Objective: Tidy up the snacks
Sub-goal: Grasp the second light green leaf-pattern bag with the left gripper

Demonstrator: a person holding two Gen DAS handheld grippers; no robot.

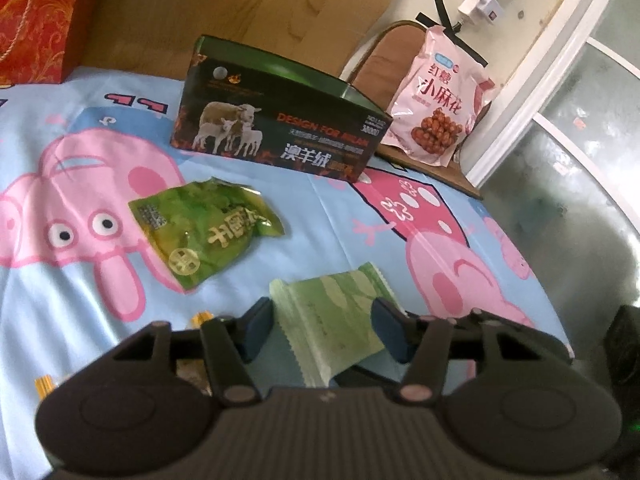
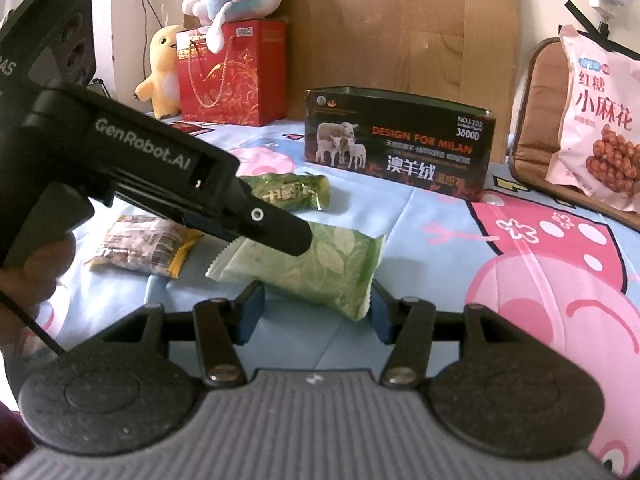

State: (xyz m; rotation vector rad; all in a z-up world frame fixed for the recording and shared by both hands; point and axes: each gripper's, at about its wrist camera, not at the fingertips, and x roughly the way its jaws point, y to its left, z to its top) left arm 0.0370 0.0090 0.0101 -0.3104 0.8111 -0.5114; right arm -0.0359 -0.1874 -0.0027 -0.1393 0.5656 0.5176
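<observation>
A pale green leaf-print snack packet lies on the cartoon bedsheet. My left gripper is open, its blue pads on either side of the packet, not closed on it. It also shows in the right wrist view, low over the packet. My right gripper is open and empty, just in front of the same packet. A bright green crinkled packet lies farther back. A yellow-brown packet lies to the left. An open dark box with sheep print stands behind.
A pink bag of fried twists leans on a brown cushion at the right. A red gift bag, a yellow plush duck and a pastel plush toy stand at the back left. The bed edge drops off at the right.
</observation>
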